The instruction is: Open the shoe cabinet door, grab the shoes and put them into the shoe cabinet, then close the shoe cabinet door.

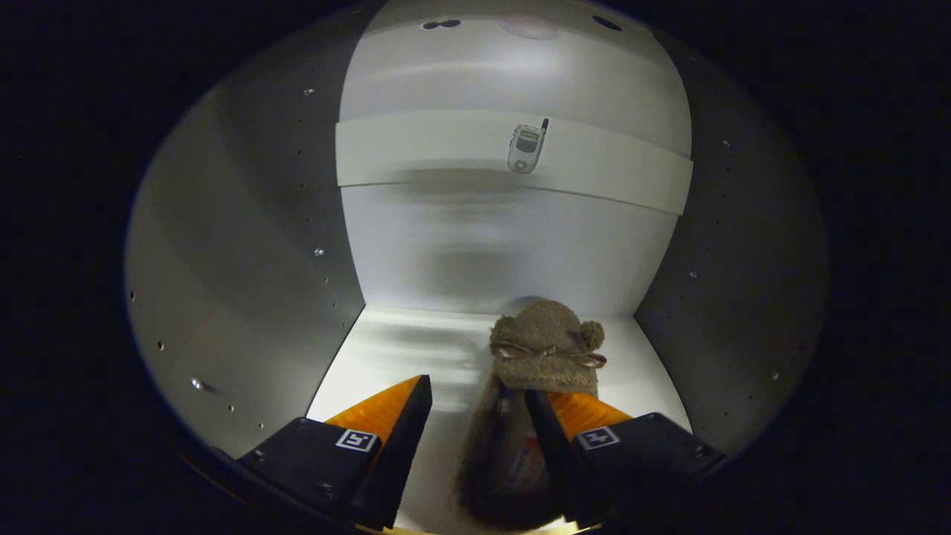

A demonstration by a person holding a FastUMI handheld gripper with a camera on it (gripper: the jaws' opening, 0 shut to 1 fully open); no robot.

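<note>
I am looking into the white shoe cabinet [416,349]. A brown fuzzy slipper [546,345] with a small bow and a pompom lies on the cabinet floor, toe toward the back wall. Its heel end reaches back between my fingers and rests against the right finger [546,423]. A strip of bare floor separates the left finger [409,416] from the slipper. My gripper [478,386] is open and low over the floor, inside the cabinet.
Grey side walls [245,260] with rows of peg holes close in on both sides. A white shelf [416,152] crosses the cabinet above, with a small silver flip phone [526,148] on it. The back wall [483,245] stands just beyond the slipper.
</note>
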